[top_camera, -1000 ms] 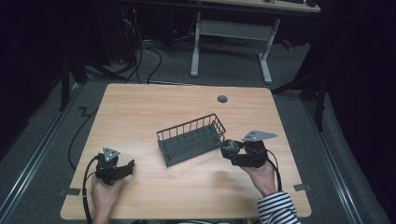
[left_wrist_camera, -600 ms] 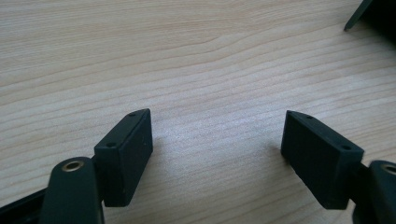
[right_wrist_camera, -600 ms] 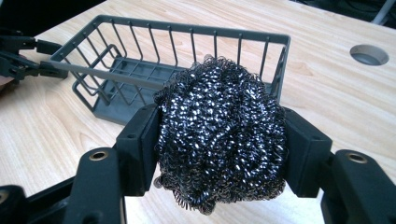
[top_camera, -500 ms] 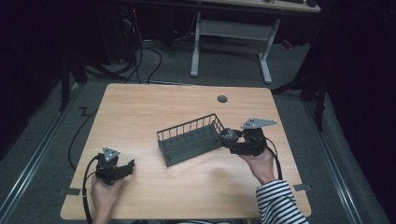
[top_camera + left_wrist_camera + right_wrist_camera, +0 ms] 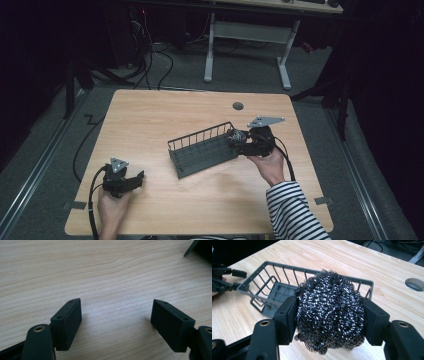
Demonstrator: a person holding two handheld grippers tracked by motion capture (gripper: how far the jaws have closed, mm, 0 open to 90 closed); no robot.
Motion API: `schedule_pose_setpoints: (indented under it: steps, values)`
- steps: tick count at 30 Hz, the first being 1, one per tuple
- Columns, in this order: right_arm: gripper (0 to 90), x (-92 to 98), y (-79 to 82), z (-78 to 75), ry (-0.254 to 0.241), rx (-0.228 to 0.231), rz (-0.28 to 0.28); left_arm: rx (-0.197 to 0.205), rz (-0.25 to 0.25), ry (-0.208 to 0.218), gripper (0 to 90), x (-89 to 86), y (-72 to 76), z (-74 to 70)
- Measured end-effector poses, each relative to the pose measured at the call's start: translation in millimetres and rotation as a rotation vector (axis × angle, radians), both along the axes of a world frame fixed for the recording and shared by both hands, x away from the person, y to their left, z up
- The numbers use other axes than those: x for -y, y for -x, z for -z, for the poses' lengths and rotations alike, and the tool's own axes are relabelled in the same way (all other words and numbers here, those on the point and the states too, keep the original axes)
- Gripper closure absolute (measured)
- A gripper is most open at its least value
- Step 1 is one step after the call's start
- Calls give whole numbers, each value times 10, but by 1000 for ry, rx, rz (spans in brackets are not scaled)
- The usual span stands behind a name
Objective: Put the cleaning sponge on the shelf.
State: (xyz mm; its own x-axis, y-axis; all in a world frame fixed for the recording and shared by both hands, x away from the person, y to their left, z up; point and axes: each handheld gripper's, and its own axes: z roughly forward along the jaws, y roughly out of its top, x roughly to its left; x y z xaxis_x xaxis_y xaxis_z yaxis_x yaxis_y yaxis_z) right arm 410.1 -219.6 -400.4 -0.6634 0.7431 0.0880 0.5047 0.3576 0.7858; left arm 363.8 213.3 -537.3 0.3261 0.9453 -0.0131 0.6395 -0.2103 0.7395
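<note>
Looks like a lab or recording workroom, not a home. Pale wood-laminate counter (image 5: 150, 120) with a round grey cable grommet (image 5: 238, 106) near its far edge, standing on dull grey carpeted floor (image 5: 50, 150). Beyond the counter, a white-legged metal-framed desk (image 5: 250, 40) and loose black cables (image 5: 155, 60) trailing over the floor. Strips of grey tape (image 5: 74, 205) beside the counter's near corners. Surroundings dark, draped in black.

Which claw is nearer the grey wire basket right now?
Right. The right claw holds a steel wool scrubber at the wire basket's right end. The left claw sits open near the table's front-left corner, well clear of it.
</note>
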Motion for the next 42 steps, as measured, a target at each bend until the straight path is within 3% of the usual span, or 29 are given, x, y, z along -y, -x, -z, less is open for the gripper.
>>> schedule_pose_setpoints:
  steps: [10, 23, 38, 42]
  values:
    - [382, -214, -219, 79, 21, -44, -4, 0, -1, 0, 253, 1, 0, 0]
    - [380, -339, -383, 227, 51, -78, 9, 0, -2, -1, 253, 2, 0, 0]
    - [372, -403, -482, 378, 95, -96, 23, -1, 1, -2, 253, 0, 1, -1]
    - [367, -450, -486, 409, 128, -103, 21, -1, 0, -2, 253, 0, 1, -1]
